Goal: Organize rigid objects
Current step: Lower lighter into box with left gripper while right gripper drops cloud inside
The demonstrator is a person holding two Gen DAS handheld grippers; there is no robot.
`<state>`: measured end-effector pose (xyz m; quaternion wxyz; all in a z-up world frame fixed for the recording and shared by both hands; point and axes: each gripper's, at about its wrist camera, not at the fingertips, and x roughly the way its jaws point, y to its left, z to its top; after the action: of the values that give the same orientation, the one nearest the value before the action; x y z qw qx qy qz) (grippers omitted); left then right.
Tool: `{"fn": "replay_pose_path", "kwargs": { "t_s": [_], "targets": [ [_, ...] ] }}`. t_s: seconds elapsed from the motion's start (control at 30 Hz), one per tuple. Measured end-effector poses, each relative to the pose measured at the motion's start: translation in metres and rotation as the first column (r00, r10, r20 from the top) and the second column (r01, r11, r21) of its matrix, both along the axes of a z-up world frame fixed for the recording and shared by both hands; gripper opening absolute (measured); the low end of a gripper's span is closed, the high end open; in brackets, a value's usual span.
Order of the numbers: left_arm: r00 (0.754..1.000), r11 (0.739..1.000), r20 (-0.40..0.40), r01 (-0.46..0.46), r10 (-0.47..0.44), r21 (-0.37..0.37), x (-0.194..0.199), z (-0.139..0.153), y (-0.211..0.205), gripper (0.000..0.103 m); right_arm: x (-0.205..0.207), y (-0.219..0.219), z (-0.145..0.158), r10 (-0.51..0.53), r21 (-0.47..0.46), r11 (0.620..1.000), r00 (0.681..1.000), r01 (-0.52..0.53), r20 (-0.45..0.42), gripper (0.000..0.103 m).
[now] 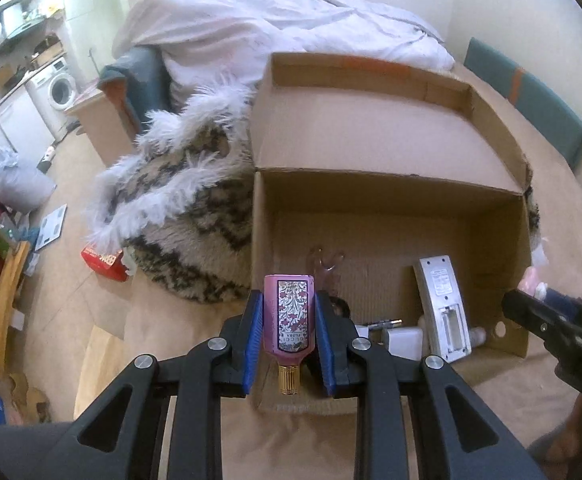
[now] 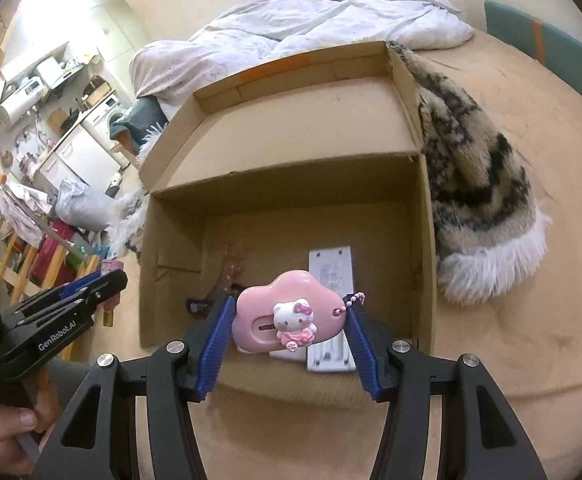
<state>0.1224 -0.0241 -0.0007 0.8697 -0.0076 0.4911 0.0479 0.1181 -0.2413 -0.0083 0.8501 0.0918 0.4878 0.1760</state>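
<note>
Above the near edge of the open cardboard box [image 1: 387,200], the left gripper [image 1: 289,320] is clenched on a pink perfume bottle [image 1: 289,316] — gold cap pointing back toward the camera, blue pads pressing its two long sides. Beside it, the right gripper [image 2: 289,332] grips a pink cloud-shaped case [image 2: 287,316] with a small cat figure on its front and a bead chain at its right end; the pads press both ends. Both things hang over the box, not resting on its floor. Down inside, near the front wall, a white remote [image 1: 443,308] lies with its battery bay open, a white charger plug [image 1: 405,342] just beside it, and a clear pinkish hair clip [image 1: 325,264] toward the left wall. The box sits on a tan bedsheet [image 2: 511,340], touching a furry patterned blanket [image 2: 479,200] — a white duvet [image 1: 271,28] lies behind.
</note>
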Motion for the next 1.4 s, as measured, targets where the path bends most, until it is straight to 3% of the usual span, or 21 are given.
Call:
{"fn": "replay_pose_path", "kwargs": {
  "t_s": [0.17, 0.47, 0.73, 1.23, 1.3, 1.4],
  "targets": [
    [0.999, 1.0, -0.03, 0.025, -0.025, -0.017, 0.011, -0.026, -0.001, 0.023, 0.005, -0.001, -0.025, 0.02, 0.03, 0.999, 1.0, -0.019, -0.024, 0.058],
    [0.997, 1.0, -0.077, 0.017, -0.018, -0.013, 0.017, -0.063, -0.002, 0.023, 0.016, 0.01, -0.049, 0.026, -0.026, 0.999, 0.998, -0.028, -0.058, 0.058],
    [0.996, 0.999, -0.079, 0.04, -0.043, -0.036, 0.018, -0.068, -0.006, 0.023, 0.021, 0.021, -0.064, 0.049, -0.077, 0.995, 0.995, -0.056, -0.093, 0.058],
    [0.995, 0.997, -0.071, 0.074, -0.076, -0.023, 0.015, -0.068, -0.019, 0.023, 0.025, 0.007, -0.064, -0.009, -0.031, 1.0, 0.995, 0.006, -0.098, 0.062],
    [0.994, 0.997, -0.075, 0.077, -0.078, -0.02, 0.014, -0.067, -0.021, 0.032, 0.025, 0.004, -0.062, -0.016, -0.004, 1.0, 0.995, 0.016, -0.096, 0.065],
    [0.996, 0.997, -0.053, 0.074, -0.074, 0.0, 0.013, -0.064, -0.023, 0.05, 0.025, 0.001, -0.057, -0.024, 0.037, 0.999, 0.997, 0.027, -0.078, 0.08]
  ]
}}
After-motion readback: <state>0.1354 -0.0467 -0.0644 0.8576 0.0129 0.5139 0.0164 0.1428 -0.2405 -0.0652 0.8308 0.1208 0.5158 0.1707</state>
